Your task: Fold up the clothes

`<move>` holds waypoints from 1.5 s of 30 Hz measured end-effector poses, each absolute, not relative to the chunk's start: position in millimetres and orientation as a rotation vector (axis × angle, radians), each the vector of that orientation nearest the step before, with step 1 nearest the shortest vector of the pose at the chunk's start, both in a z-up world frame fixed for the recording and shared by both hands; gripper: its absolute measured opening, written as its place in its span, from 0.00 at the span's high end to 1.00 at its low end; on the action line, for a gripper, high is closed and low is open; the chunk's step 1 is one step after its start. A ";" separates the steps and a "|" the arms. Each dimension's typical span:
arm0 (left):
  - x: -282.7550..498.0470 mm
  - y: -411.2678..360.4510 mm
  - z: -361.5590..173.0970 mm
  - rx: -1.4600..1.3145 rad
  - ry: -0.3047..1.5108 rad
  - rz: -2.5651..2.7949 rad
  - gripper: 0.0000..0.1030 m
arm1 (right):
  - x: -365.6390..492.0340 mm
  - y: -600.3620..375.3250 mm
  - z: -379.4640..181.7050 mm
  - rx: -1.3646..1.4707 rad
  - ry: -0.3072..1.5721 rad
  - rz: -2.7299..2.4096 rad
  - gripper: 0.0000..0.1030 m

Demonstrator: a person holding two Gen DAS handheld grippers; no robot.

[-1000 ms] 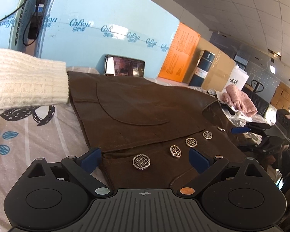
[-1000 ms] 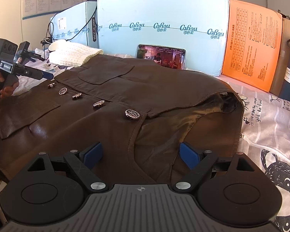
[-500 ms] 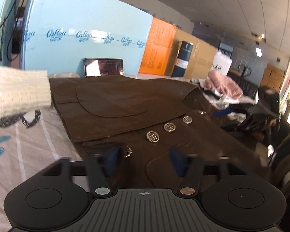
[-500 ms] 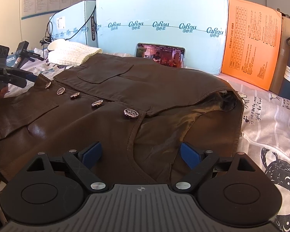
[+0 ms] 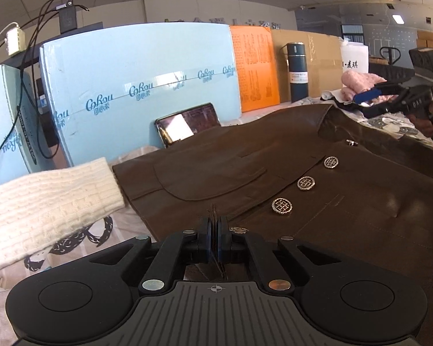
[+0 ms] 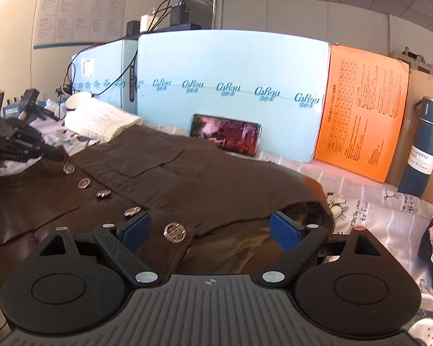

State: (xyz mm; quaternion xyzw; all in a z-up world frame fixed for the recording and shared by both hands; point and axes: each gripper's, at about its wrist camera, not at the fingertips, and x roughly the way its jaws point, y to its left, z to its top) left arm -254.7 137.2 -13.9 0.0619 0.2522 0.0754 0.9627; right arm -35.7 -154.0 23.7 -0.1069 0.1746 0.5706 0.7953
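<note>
A brown leather jacket [image 5: 317,173] with metal buttons lies flat on the patterned bed sheet; it also shows in the right wrist view [image 6: 193,178]. My left gripper [image 5: 215,240] is shut on the jacket's bottom hem by the lowest button. My right gripper [image 6: 209,232] is open, its blue pads [image 6: 284,230] straddling the top button and the collar opening. Each gripper shows in the other's view: the right gripper [image 5: 389,95] at the collar end, the left gripper [image 6: 23,147] at the hem end.
A folded cream knit sweater [image 5: 43,207] lies beside the hem. A phone [image 5: 187,127] leans on blue foam boards [image 6: 231,86]. An orange board [image 6: 360,109], a dark flask [image 6: 424,147] and a pink garment [image 5: 360,83] stand at the far side.
My left gripper has closed from open onto the jacket's hem and turned its view. My right gripper has moved forward over the collar, still open.
</note>
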 end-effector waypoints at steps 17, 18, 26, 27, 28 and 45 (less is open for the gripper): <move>-224.7 149.3 -4.9 0.093 0.486 0.207 0.46 | 49.5 -97.0 -10.5 -0.118 0.687 1.150 0.13; -226.4 147.2 -3.7 0.097 0.479 0.205 0.38 | 50.0 -97.5 -10.5 -0.114 0.688 1.153 0.13; -266.1 109.4 18.8 0.173 0.407 0.203 0.08 | 20.7 -124.0 7.9 -0.156 0.535 1.181 0.12; -273.2 103.0 21.1 0.182 0.406 0.194 0.06 | 13.4 -130.5 12.0 -0.168 0.501 1.189 0.10; -279.4 97.4 22.9 0.187 0.406 0.182 0.03 | 6.1 -137.1 16.1 -0.180 0.467 1.196 0.07; -326.5 14.5 -4.9 0.494 0.615 -0.082 0.00 | -92.0 -211.3 21.3 -0.322 0.322 1.292 0.00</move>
